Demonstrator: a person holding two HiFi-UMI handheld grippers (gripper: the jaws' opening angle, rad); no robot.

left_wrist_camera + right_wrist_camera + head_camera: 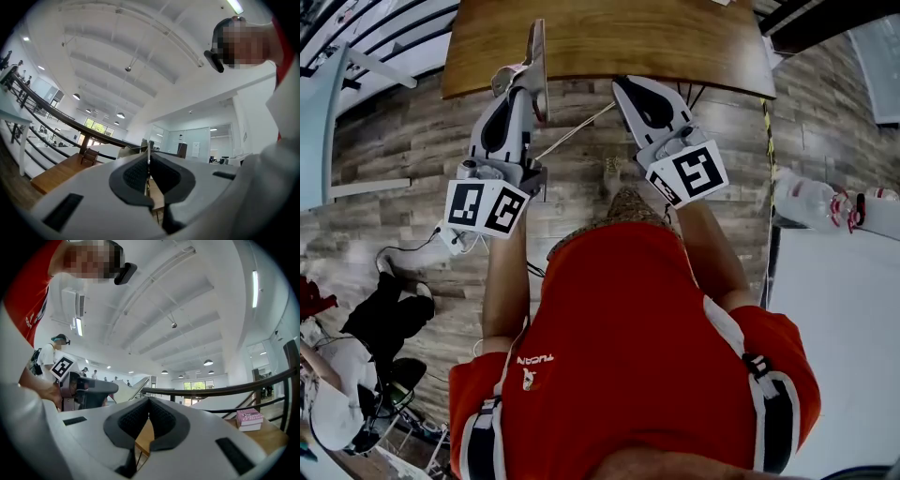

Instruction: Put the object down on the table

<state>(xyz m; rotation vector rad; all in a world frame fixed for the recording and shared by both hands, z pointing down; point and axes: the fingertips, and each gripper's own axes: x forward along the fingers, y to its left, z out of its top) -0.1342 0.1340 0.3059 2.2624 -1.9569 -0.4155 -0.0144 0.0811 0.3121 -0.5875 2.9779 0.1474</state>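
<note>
My left gripper point(528, 82) is shut on a thin flat grey sheet point(536, 52) that stands on edge just over the near rim of the wooden table point(609, 37). In the left gripper view the sheet point(148, 154) shows as a narrow line pinched between the pads. My right gripper point(623, 87) hovers beside it to the right, below the table's edge, shut with nothing in it; its pads point(140, 416) meet. From the right gripper view, the left gripper point(89, 390) and its sheet point(133, 386) sit to the left.
A pink book point(251, 419) lies on the table point(265, 439). A dark railing point(225, 387) runs behind it. A person in black trousers point(384, 319) is on the floor at lower left, with cables nearby. White equipment point(811, 202) stands at the right.
</note>
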